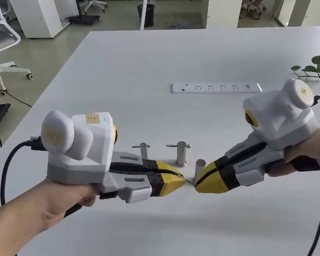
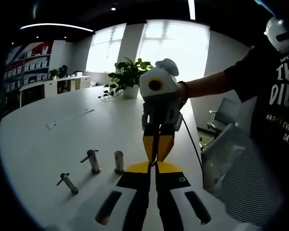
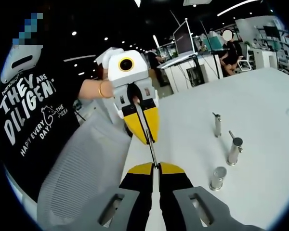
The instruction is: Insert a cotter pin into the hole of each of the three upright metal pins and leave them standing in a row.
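Three upright metal pins stand in a row on the white table (image 1: pixel 149 69). The left pin (image 1: pixel 144 151) and the middle pin (image 1: pixel 180 153) each carry a cotter pin through the top. The right pin (image 1: pixel 200 167) has a bare top. In front of them my left gripper (image 1: pixel 182 180) and right gripper (image 1: pixel 197 185) meet tip to tip. Both are shut on a thin cotter pin (image 3: pixel 151 148) that spans the small gap between them. The right gripper view shows the bare pin (image 3: pixel 216 178) nearest, just right of my right gripper (image 3: pixel 155 166).
A white power strip (image 1: pixel 216 87) lies farther back on the table. A potted plant (image 1: pixel 313 66) stands at the right edge. Office chairs and cabinets are on the floor beyond the left table edge. A person's dark shirt (image 3: pixel 33 110) is close behind the grippers.
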Available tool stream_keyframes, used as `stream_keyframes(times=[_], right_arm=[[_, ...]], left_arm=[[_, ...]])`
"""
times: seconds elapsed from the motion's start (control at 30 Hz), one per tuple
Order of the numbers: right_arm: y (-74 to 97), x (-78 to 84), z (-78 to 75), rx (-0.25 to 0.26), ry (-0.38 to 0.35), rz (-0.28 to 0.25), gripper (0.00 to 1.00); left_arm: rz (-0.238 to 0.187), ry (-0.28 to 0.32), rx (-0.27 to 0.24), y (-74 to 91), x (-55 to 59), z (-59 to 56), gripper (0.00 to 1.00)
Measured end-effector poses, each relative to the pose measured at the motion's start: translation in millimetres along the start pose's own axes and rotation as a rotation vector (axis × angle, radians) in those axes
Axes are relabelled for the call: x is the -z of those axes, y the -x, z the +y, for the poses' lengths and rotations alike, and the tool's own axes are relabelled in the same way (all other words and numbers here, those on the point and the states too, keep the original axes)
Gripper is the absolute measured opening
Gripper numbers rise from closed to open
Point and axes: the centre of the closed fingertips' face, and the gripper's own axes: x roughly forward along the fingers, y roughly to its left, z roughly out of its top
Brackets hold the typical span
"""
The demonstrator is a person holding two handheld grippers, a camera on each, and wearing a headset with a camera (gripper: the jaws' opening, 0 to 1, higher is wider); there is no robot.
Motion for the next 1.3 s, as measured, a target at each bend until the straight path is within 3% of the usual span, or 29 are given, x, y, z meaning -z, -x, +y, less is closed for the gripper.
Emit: stream_keyframes(times=[0.2,0.4,0.63,0.9,1.07,1.2,1.3], right_arm=[[3.1,-0.3,-2.5,0.022,0.017,0.017,0.00],[6.4,-0.2,-4.9,0.048,0.045,0.028,0.00],[12.6,7.4,-13.3,0.099,0.061,0.065,0.00],[25.1,22.8,-29.8,0.196,0.086,0.147,0.00],[34.9,33.3,-39.8,0.253,0.108,0.217,0.00],[41.0,37.7,-44.7,0.277,0.112,0.248,0.00],[45.6,42.2,-49.0,0.295,0.116,0.277,0.00]], left_arm=[[0.024,-0.007,-0.029,-0.9,6.0,6.1,0.02],[0.014,-0.003,-0.039,-3.0,7.8,7.6,0.00],[0.029,0.006,-0.064,-9.9,12.2,12.2,0.09],[0.015,0.010,-0.119,-14.4,11.8,22.5,0.16],[0.020,-0.006,-0.182,-18.4,16.2,29.7,0.19],[0.008,-0.002,-0.217,-21.8,17.5,34.4,0.22],[0.023,-0.016,-0.239,-25.8,20.9,37.0,0.22]])
